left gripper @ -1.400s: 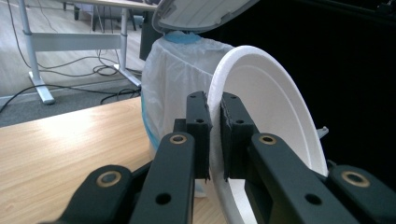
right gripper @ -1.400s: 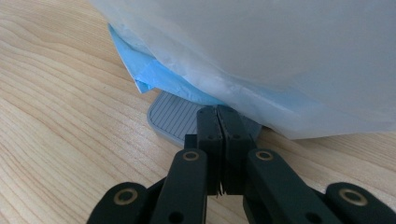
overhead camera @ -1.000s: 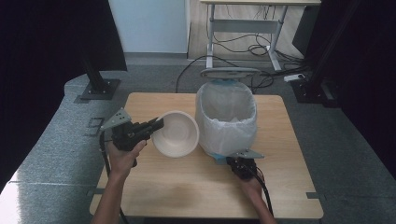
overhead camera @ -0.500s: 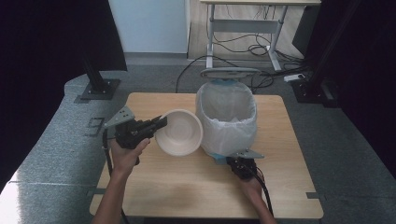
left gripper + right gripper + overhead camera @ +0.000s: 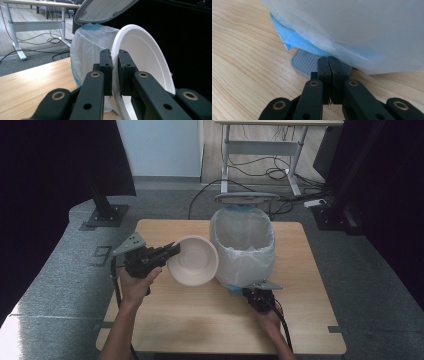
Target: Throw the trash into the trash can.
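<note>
- High view, left side: the left claw, held in the person's left hand, is clamped on the near rim of a round white foam bowl, which is lifted and tilted above the light wooden desk.
- Left gripper view: the two black jaws pinch the thin rim of the bowl, its hollow facing right; behind it stands the bin with its white lid raised.
- High view, centre: a pedal bin lined with a translucent white plastic bag stands on the desk, just beside the bowl.
- Right gripper view: the right claw, jaws closed together with nothing between them, rests its tips on the grey ribbed foot pedal under the bag and a blue liner edge.
</note>
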`<action>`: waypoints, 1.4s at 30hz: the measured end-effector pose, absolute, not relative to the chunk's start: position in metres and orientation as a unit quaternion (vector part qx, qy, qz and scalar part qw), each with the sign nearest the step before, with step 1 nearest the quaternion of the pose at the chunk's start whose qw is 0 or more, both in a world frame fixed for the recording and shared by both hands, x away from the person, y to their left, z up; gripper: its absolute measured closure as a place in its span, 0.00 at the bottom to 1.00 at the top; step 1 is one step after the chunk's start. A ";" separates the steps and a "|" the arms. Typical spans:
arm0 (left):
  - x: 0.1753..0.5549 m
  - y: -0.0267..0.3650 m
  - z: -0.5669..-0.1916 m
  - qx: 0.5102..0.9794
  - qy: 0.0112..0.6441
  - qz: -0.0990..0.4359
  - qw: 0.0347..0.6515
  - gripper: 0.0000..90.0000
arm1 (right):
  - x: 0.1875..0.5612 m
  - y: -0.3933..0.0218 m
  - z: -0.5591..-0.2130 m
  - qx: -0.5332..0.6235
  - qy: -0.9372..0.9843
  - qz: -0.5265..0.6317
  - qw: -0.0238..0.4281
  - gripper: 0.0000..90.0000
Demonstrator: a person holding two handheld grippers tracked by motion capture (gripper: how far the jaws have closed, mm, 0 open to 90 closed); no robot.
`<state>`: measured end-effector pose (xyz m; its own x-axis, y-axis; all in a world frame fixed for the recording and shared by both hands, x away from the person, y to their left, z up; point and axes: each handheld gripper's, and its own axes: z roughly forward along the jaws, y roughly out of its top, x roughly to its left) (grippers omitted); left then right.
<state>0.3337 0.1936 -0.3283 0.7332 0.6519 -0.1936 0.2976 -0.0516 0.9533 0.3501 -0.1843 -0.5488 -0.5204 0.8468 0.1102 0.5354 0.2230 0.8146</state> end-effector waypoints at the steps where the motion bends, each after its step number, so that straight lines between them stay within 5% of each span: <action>1: 0.334 0.194 -0.328 0.710 0.334 0.147 0.602 0.93 | 0.350 -0.184 -0.549 0.454 0.760 0.427 0.182 0.97; 42: 0.360 0.148 -0.295 0.717 0.308 0.135 0.611 0.93 | 0.350 -0.185 -0.549 0.455 0.760 0.428 0.180 0.97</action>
<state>0.3600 0.1478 -0.2949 0.7737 0.6065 -0.1834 0.2769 -0.0632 0.9588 0.3504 -0.1848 -0.5490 -0.5205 0.8460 0.1152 0.5373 0.2196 0.8143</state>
